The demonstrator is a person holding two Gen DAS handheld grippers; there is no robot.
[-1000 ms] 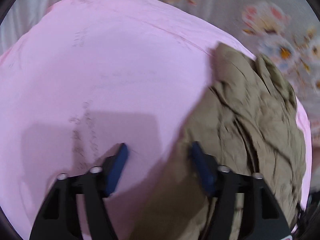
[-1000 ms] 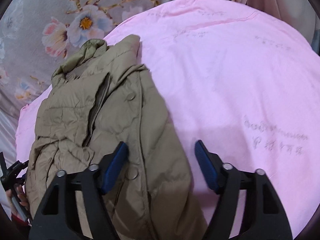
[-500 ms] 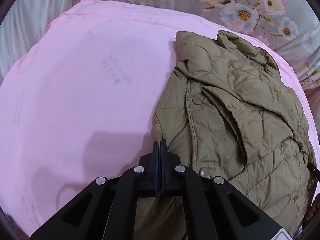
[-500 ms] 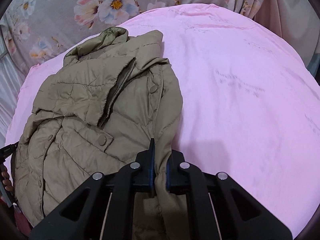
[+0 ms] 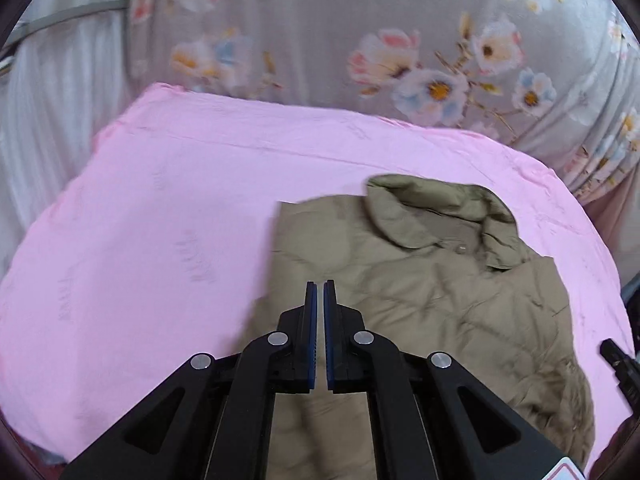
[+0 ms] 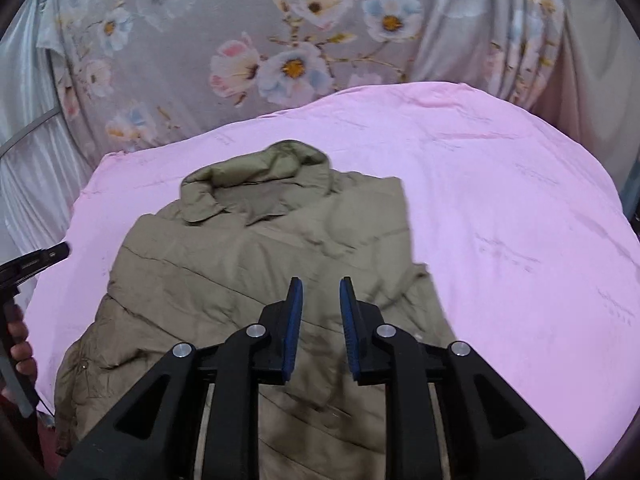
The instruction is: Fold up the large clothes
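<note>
An olive quilted jacket (image 5: 440,300) lies on a pink sheet (image 5: 160,220), collar at the far end, one side folded over the body. It also shows in the right wrist view (image 6: 260,260). My left gripper (image 5: 320,286) is above the jacket's left part with its blue pads nearly together and nothing visible between them. My right gripper (image 6: 320,284) is above the jacket's middle, with a narrow gap between its jaws and nothing in it.
The pink sheet (image 6: 500,220) covers a raised surface. A floral curtain (image 6: 280,40) hangs behind it. White drapes (image 5: 48,80) are at the left. The other gripper's tip (image 6: 36,260) and a hand (image 6: 20,348) show at the right wrist view's left edge.
Both grippers shut near the jacket's edge half a second ago, then lifted and pulled back. The side of the jacket now lies folded over. The right jaws have parted slightly.
</note>
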